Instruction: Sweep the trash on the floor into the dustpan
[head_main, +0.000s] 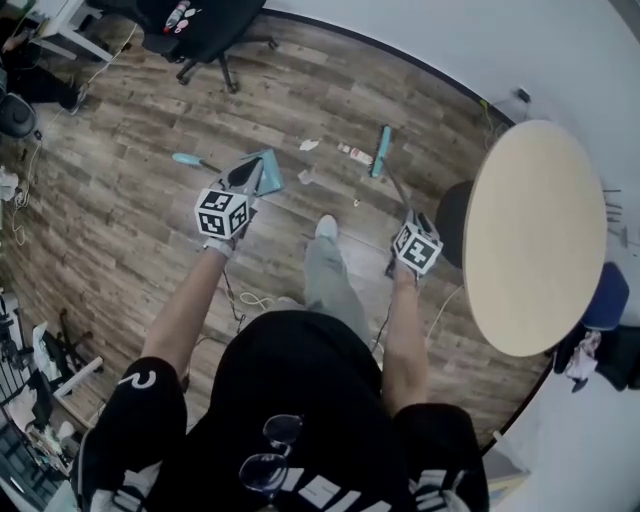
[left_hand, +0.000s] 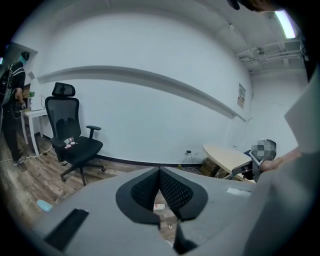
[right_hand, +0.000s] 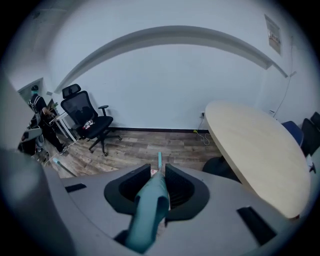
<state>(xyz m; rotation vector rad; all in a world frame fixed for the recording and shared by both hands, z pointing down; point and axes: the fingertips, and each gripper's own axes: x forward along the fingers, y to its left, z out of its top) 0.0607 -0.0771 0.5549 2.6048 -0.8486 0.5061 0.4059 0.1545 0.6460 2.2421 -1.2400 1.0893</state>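
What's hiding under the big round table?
A dark round base pokes out from under the table. The table's top covers everything else down there, so whatever else is beneath it cannot be seen.

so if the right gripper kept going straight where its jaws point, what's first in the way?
Probably the wood floor at the broom head: the right gripper points down along the handle its jaws clamp. Depth unclear.
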